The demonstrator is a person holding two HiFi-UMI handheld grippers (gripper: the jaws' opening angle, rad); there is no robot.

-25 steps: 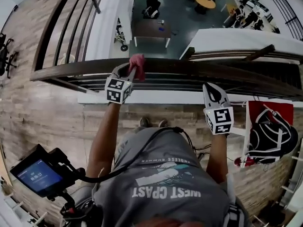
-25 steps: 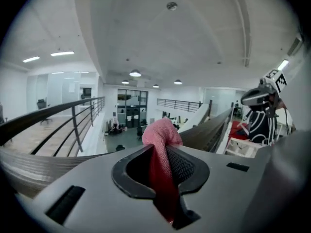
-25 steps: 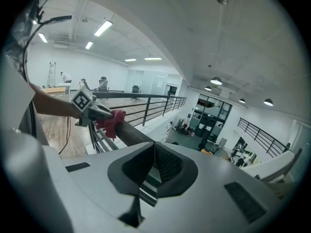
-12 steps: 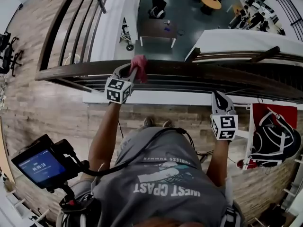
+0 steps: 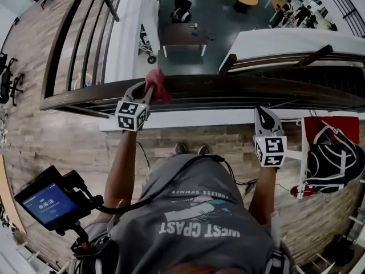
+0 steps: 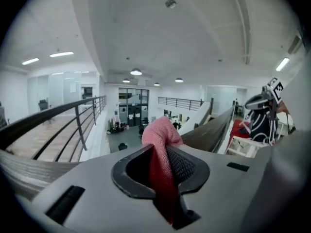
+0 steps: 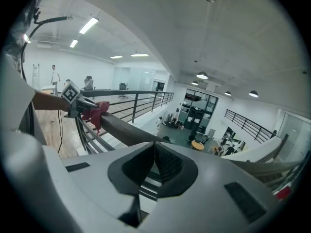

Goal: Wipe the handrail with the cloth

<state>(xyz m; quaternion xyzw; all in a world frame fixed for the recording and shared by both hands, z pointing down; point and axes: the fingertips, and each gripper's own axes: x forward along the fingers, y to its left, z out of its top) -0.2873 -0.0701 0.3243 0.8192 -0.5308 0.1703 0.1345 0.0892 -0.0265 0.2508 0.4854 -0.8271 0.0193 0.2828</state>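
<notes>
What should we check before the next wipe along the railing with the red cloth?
1. The cloth is held tight by the left gripper: ok, the jaws are shut on it.
2. The cloth touches the handrail: ok, the right gripper view shows it draped against the top.
3. Nothing sits on the handrail ahead: ok.
4. The right gripper is out of the way: ok, it is shut, empty and off the handrail.
5. Dirt left on the handrail: cannot tell.
</notes>
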